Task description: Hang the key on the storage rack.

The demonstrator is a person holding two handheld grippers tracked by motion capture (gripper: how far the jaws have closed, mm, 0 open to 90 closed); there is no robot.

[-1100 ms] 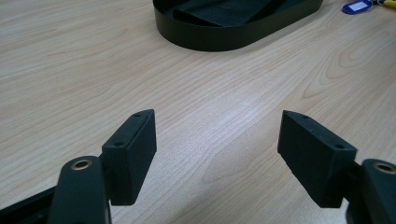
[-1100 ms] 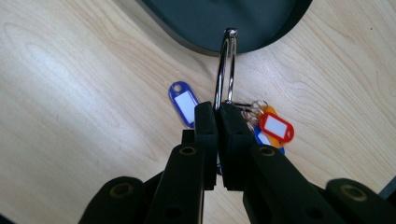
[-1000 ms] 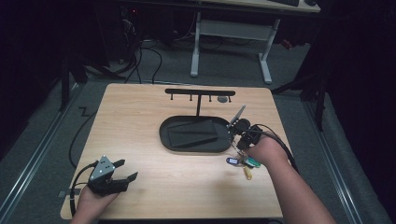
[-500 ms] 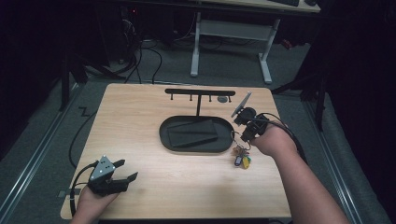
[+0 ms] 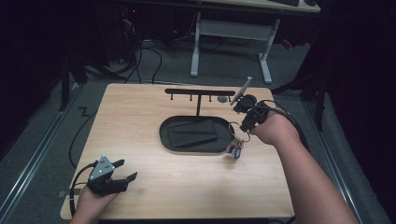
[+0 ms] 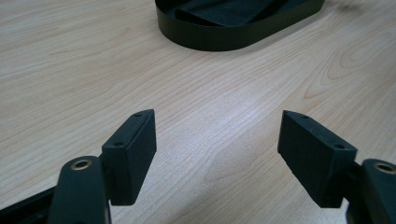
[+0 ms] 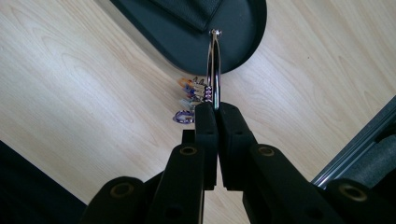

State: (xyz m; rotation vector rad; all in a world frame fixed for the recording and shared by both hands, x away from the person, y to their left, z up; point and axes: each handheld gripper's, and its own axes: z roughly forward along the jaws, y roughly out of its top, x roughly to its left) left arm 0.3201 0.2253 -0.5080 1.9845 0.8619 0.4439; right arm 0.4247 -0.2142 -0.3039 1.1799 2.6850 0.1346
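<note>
Currently held: the right gripper (image 5: 246, 122) is clenched on a thin silver metal key ring (image 7: 214, 70), its two black jaws pinching the wire edge-on in the right gripper view.
Ring's load: a small bunch of blue, purple and orange key tags (image 5: 235, 150) dangles below the right gripper, just clear of the pale wooden table (image 5: 187, 186).
Ring's long axis: hanging roughly straight down from the jaws, with the loop's plane in line with them.
Likely target: the black T-shaped metal hook rack (image 5: 200, 92), whose crossbar carries short pegs; judging by the lifted ring, a peg is where it goes.
Bearing: the rack's near end lies just beside the right gripper, up and toward the person's left; the loop must open toward a peg tip.
Underfoot: the black oval tray (image 5: 194, 135) sits below and left of the right gripper.
Other hand: the left gripper (image 5: 112, 175) rests released, jaws wide apart, well apart from the rack, so the right hand is far nearer.
</note>
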